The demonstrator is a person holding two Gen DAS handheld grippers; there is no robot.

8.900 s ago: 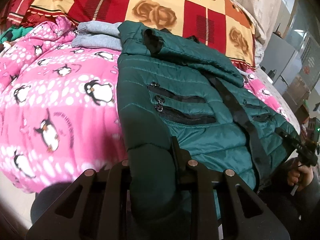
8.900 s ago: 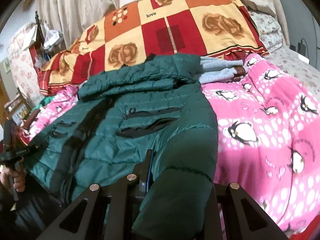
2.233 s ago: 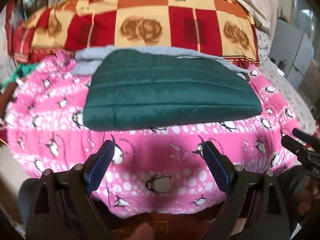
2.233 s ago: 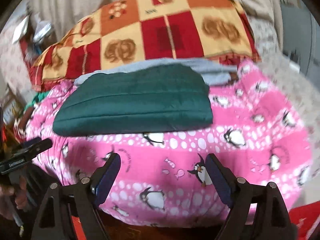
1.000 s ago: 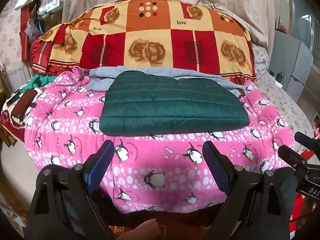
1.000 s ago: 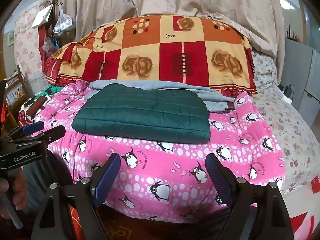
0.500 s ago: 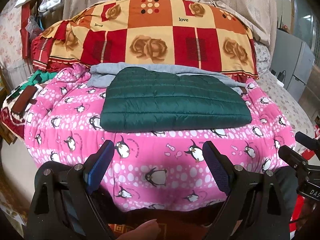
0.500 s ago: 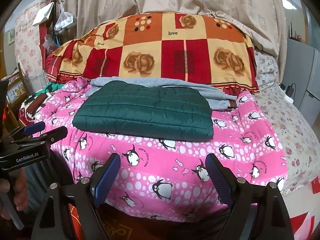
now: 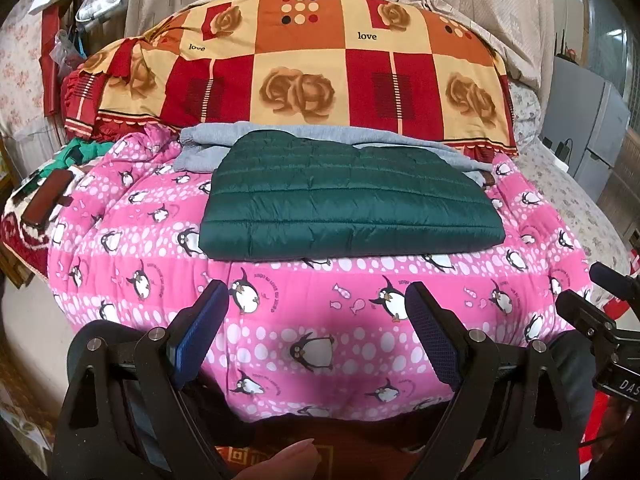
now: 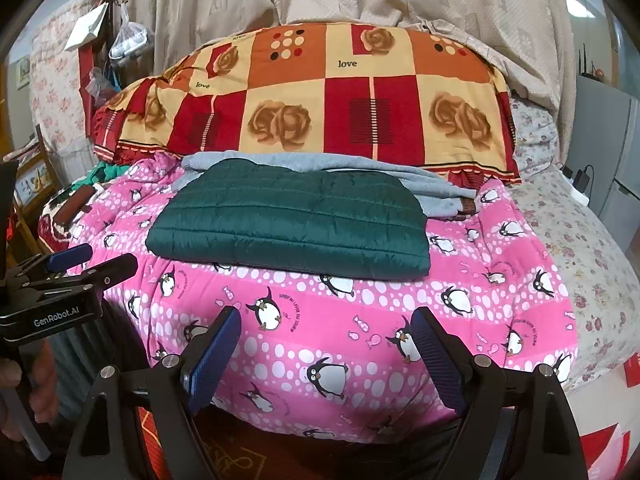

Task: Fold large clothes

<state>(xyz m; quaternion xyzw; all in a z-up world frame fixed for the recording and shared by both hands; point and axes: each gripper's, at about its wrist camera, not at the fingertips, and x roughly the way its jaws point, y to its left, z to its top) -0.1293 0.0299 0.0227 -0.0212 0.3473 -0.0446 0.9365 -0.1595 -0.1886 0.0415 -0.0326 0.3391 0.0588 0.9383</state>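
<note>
While jaws gape, jacket (image 9: 348, 196) lies beyond

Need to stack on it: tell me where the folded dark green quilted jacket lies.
The folded dark green quilted jacket lies centre in both wrist views, on the pink penguin blanket, its far edge overlapping the grey garment.

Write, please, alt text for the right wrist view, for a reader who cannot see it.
A dark green quilted jacket, folded into a flat rectangle, lies on a pink penguin-print blanket, partly over a grey folded garment. The open right hand-held gripper is in the foreground, holding nothing; the left hand-held gripper shows at the left edge.
</note>
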